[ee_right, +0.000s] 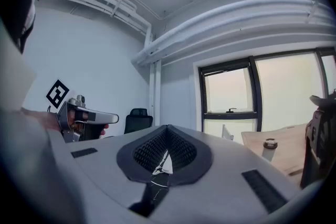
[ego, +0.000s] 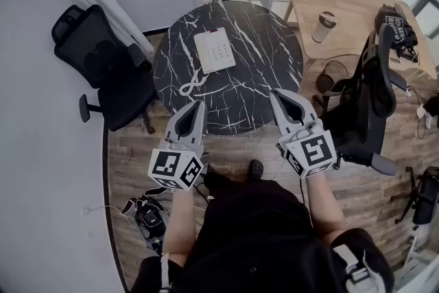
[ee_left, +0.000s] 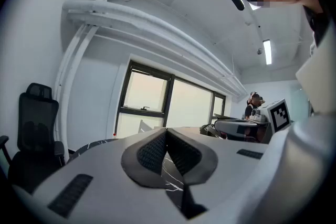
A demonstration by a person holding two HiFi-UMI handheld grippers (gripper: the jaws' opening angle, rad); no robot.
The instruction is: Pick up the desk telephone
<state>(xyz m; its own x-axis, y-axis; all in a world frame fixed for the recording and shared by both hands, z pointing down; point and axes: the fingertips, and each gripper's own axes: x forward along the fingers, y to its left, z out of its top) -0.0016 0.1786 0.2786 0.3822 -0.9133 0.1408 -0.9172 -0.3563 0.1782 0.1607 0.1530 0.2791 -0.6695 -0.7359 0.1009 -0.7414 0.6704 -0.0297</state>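
A white desk telephone [ego: 215, 49] lies on the round black marble table [ego: 254, 89], its coiled cord [ego: 193, 84] trailing toward the near left edge. My left gripper [ego: 199, 104] is shut and empty, held level over the table's near left rim. My right gripper [ego: 277, 93] is shut and empty too, over the near right rim. Both stay well short of the telephone. In the left gripper view the closed tips [ee_left: 167, 131] meet, and the closed tips [ee_right: 167, 129] meet likewise in the right gripper view, with only slivers of marble showing behind.
A black office chair [ego: 103, 68] stands left of the table and another [ego: 370, 99] to its right. A wooden desk [ego: 343, 3] with a paper cup [ego: 324, 26] is at the back right. Windows [ee_left: 157, 102] lie ahead. Cables and gear [ego: 147, 216] sit on the floor.
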